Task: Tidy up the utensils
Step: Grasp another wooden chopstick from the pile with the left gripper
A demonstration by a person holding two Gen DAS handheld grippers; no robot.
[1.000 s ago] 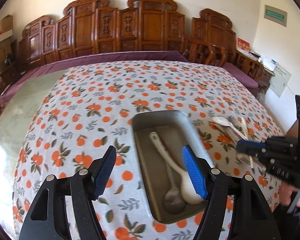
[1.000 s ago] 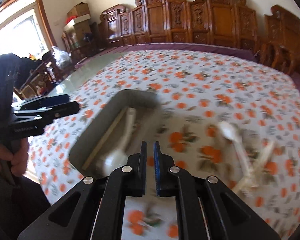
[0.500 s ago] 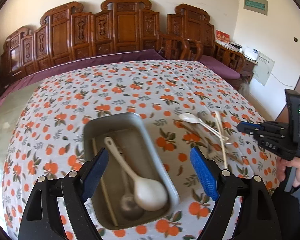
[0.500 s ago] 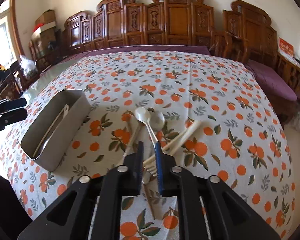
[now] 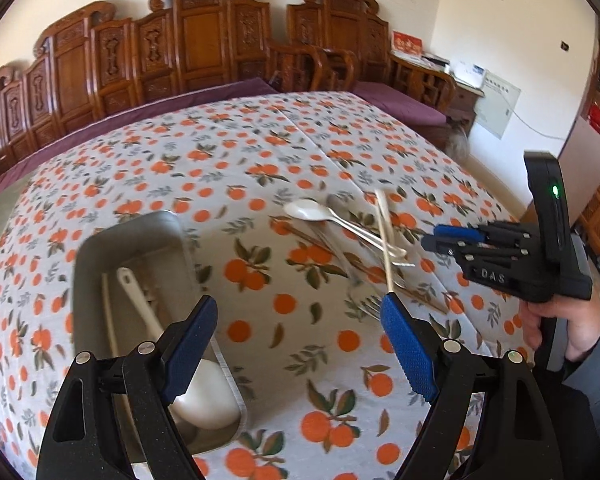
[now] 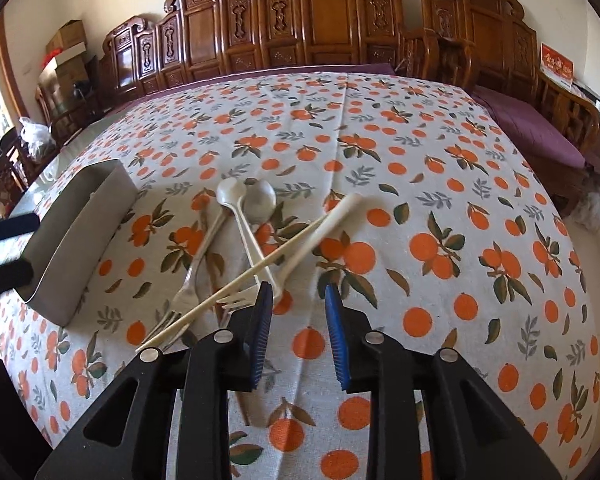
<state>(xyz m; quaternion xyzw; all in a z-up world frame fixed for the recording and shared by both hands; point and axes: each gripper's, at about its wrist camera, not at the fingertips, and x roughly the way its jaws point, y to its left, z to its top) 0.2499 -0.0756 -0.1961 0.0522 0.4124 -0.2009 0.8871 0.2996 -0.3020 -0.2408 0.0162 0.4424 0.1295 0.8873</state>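
Sorting cutlery on a bench (image 6: 440, 184) under an orange-print cloth: stock as found. Item one, metal tray (image 5: 100, 248), long and deep-walled, set to the left of the loose pile so that pieces can be carried across and dropped in lengthwise; it holds a white ladle-style spoon (image 5: 204, 396), a pale chopstick (image 5: 109, 320) along its left wall and what looks like a metal spoon beneath, partly hidden. Item two, loose pile, well apart from the tray: a white plastic spoon (image 6: 230, 192) and a metal spoon (image 6: 260, 200) with bowls side by side, a metal fork (image 6: 188, 284), a white-handled fork (image 6: 320, 232) and a pale chopstick (image 6: 236, 280) lying crossed over one another, which judged from the tangle means they must be lifted singly. Item three, right tongs (image 6: 298, 312), poised low at the near edge of the pile, jaws having just been parting, now a modest gap with nothing between them; the white fork's tines lie just beside the left pad, likely the next pick. Item four, left tongs (image 5: 300, 344), spread wide and empty, hanging over bare cloth between tray and pile, seemingly waiting clear of the right hand's (image 5: 560, 320) work.
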